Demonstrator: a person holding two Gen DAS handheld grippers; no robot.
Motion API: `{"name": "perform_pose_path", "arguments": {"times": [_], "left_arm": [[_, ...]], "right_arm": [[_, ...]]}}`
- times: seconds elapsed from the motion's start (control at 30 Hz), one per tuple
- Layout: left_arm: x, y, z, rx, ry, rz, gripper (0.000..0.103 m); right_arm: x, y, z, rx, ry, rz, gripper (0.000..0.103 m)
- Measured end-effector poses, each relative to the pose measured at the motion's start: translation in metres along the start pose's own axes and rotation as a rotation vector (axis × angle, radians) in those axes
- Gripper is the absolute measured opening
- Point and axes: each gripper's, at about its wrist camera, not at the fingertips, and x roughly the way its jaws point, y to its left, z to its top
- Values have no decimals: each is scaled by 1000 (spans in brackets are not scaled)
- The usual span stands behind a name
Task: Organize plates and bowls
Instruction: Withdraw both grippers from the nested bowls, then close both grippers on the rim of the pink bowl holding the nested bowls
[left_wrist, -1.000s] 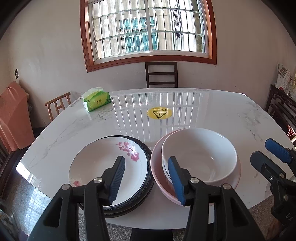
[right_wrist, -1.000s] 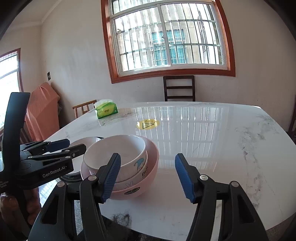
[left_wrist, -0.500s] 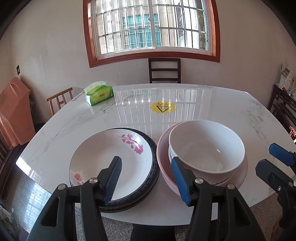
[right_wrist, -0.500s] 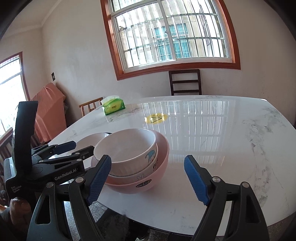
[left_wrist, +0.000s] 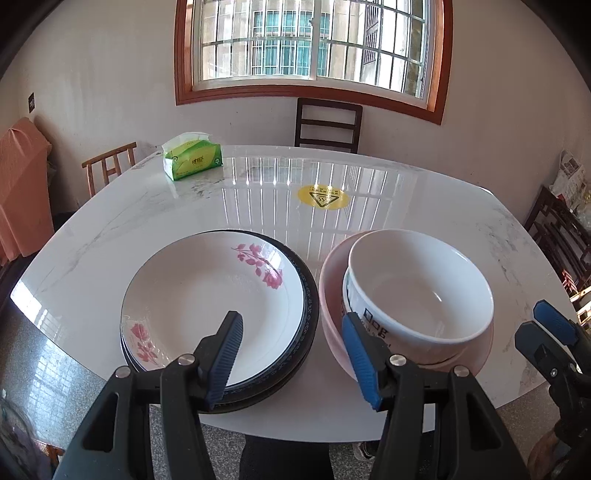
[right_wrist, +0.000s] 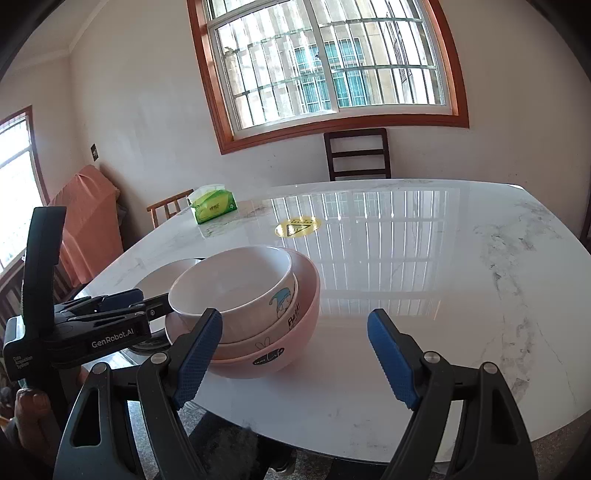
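Bowls are sitting just fwd of both claws, near my edge of the table (left_wrist: 424, 192). I'm reading the stack as a white bowl (left_wrist: 421, 288) nested in a second bowl (right_wrist: 284, 321) w/ printing, both inside a pink bowl (right_wrist: 295, 325). Beside it, rims nearly touching, the flowered plate (left_wrist: 210, 299) is lying on a dark-rimmed plate (left_wrist: 310, 295).

I'm holding the left gripper (left_wrist: 291, 354) w/ jaws apart, nothing between the pads. The gap is pointing at the seam between plates and bowls: plate stack ahead-left of it, bowl stack ahead-right. Its right pad is overlapping the pink bowl's near rim in view, but I can't tell if it's touching. It's hovering above table height, tilted down.

The right gripper (right_wrist: 295, 365) is also spread wide and empty. The bowl stack is lying ahead and left of its centre line, behind the left pad; bare marble is straight ahead. This claw is sitting lower, looking nearly level across the top.

Both stacks are round, so no long axis to line up on. My judgement: both piles are looking sorted already, and the left claw is the nearer one for either.
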Motion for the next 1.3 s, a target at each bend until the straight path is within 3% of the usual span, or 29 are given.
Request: {"name": "perform_pose_path", "arguments": {"times": [0.1,0.27,0.57,0.63,0.83,1.07,1.3], "left_arm": [[-1,6,2,-29,15,-16,58],[1,11,7,-37,40,-25,57],[28,26,25,-138,243,-200,57],[31,25,30,-127,269,-187,57],[39,21,38,-107,321,-143,58],[48,8,39,-31,399,-79,59],[50,-4,36,-14,423,-66,59]], "right_arm": [[1,0,0,3,7,-1,76],[10,-2,2,8,54,-3,47],[30,-31,20,138,209,94,43],[39,-35,28,127,267,92,42],[65,-44,39,125,388,88,25],[87,-45,45,136,507,105,23],[97,-34,52,22,555,25,21]]}}
